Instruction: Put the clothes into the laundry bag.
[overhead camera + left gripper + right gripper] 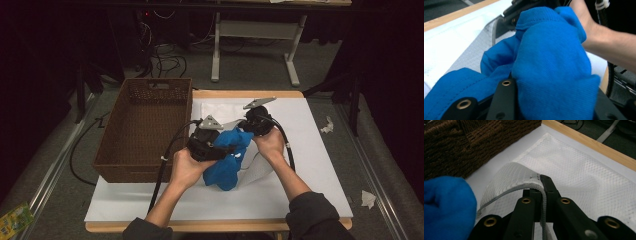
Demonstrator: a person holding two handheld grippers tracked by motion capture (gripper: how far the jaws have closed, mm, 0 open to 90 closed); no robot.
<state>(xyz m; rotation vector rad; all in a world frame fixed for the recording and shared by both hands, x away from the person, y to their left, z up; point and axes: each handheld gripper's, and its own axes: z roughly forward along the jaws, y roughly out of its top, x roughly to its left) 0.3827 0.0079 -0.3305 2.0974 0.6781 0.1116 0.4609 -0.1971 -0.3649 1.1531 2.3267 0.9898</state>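
The blue garment [227,157] hangs bunched over the middle of the white-covered table [310,165], gripped in the left gripper [226,148] and sagging down to the sheet below it. In the left gripper view the blue cloth [549,62] bulges thickly between and over the black jaws, which are closed on it with a fair gap taken up by the fabric. The brown wicker basket [145,130] stands at the left side of the table, just beside the left hand [186,167], its woven wall [474,142] close to the mesh in the right gripper view. A white mesh laundry bag [215,109] lies flat on the sheet behind and under the garment; its mesh [579,175] spreads toward the wooden table edge. The right gripper [248,125] sits just right of the garment, held by the right hand [270,142]. Its jaws are pinched tight on the corded rim of the bag [524,187], lifting that edge up into an arch off the table. A lump of blue cloth [446,205] shows at the lower left there, just beside the raised rim; whether it touches the rim I cannot tell
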